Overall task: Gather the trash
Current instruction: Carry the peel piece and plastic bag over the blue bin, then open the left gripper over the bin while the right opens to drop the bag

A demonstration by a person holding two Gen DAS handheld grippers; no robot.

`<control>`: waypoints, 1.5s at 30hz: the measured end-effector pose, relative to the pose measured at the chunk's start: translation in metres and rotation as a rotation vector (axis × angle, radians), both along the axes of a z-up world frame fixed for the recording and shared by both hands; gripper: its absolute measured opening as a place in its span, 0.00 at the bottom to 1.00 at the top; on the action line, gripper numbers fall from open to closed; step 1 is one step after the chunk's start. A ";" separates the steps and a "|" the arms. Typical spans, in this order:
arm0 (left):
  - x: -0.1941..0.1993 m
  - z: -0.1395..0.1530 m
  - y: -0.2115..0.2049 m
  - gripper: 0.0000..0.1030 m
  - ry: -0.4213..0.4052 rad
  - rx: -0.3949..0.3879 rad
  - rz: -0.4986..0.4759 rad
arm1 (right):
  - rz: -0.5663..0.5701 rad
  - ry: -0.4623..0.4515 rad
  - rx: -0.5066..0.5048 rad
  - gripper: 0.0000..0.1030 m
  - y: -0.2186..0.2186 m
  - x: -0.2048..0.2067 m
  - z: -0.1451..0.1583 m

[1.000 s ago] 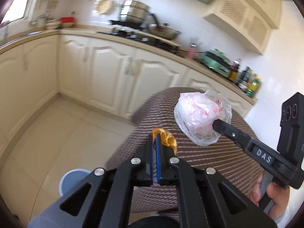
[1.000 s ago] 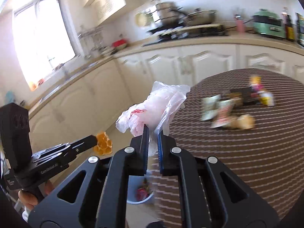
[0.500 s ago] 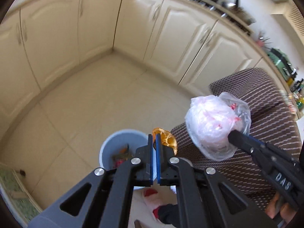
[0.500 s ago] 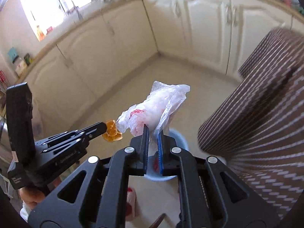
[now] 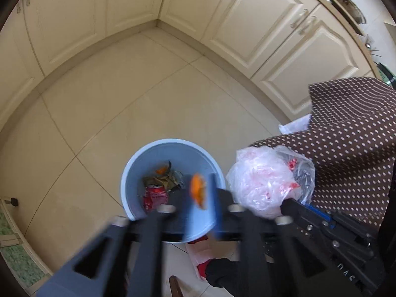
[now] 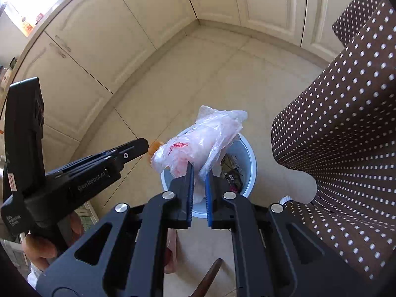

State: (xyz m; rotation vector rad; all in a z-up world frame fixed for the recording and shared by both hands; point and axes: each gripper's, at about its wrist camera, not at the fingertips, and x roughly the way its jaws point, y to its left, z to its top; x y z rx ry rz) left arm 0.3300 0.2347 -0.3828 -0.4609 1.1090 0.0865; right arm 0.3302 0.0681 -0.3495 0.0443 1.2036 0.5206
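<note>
Left gripper (image 5: 198, 212) was motion-blurred in its own view, jaws spread wide apart, nothing pinched. An orange peel (image 5: 198, 193) sat in the gap between them, loose, over the near rim of the bin (image 5: 128, 173); whether it touched either jaw I could not tell. In the right view the same peel (image 6: 155, 146) showed just off the left gripper's tip.

Right gripper (image 6: 198, 180) was clenched on a crumpled clear plastic bag (image 6: 198, 141) with red print, the bag bunched above the blue pads and hanging over the left side of the bin (image 6: 250, 158). From the left view the bag (image 5: 262, 180) hung just right of the bin.

The pale blue bin stood on the tiled floor (image 5: 148, 94). Inside lay a crushed red can (image 5: 156, 195) and dark wrappers (image 5: 168, 179).

To the right, a brown dotted cloth (image 6: 346, 123) draped down close beside the bin.

Farther off, cream cabinets (image 5: 259, 24) met at a corner along the floor's far edge.
</note>
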 end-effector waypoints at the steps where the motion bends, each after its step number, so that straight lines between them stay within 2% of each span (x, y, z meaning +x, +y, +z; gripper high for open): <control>1: -0.002 -0.001 0.002 0.49 -0.003 0.010 0.015 | 0.001 0.004 -0.002 0.08 0.001 0.001 -0.003; 9: -0.005 -0.009 0.002 0.49 0.037 0.011 0.022 | 0.001 0.022 -0.005 0.08 0.011 0.009 -0.015; 29: -0.010 -0.002 0.018 0.50 0.038 0.033 0.079 | 0.019 0.026 -0.024 0.09 0.032 0.012 -0.027; 32: -0.011 -0.002 0.019 0.51 0.036 0.037 0.081 | 0.020 0.022 -0.022 0.12 0.031 0.013 -0.028; 40: -0.011 0.002 0.017 0.51 0.026 0.053 0.076 | 0.012 0.013 -0.021 0.12 0.030 0.014 -0.023; 45: -0.014 0.012 0.014 0.51 0.004 0.078 0.061 | 0.010 -0.018 -0.023 0.12 0.023 0.009 -0.006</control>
